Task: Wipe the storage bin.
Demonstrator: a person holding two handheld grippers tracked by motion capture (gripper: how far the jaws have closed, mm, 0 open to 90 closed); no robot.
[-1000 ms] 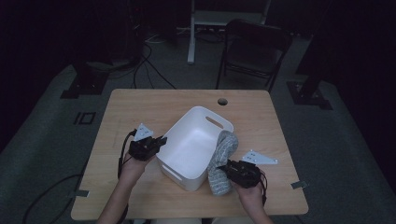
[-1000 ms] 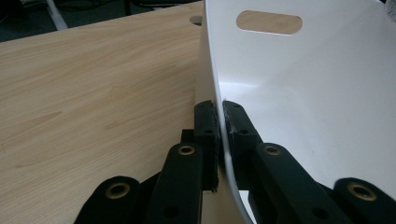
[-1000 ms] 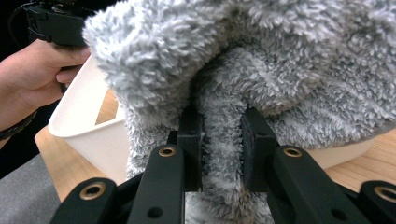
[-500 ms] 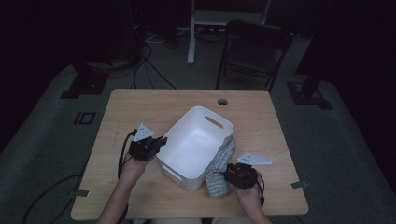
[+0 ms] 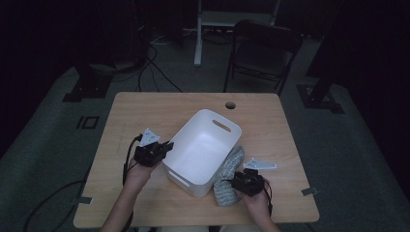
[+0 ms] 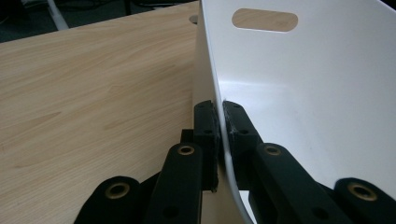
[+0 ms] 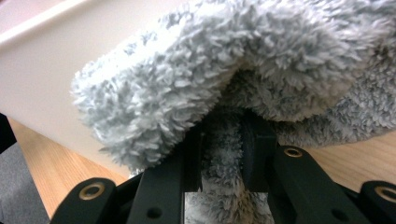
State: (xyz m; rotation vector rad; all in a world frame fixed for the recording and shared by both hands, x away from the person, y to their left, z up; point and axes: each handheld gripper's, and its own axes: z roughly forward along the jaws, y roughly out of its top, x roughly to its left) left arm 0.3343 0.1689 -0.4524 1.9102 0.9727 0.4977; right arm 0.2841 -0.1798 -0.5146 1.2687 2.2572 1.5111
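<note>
A white plastic bin with handle slots stands empty in the middle of the wooden table. My left gripper is shut on the bin's left wall, one jaw outside and one inside. A fluffy grey slipper lies against the bin's right side near the table's front. My right gripper is shut on the slipper's fleece, which bunches over the jaws with the bin wall just behind it.
A round cable hole sits near the table's far edge. A dark folding chair and stand legs with cables are on the floor beyond the table.
My right gripper has drawn the slipper toward the table's front edge, so it lies lower beside the bin. The left gripper stays clamped on the bin wall.
</note>
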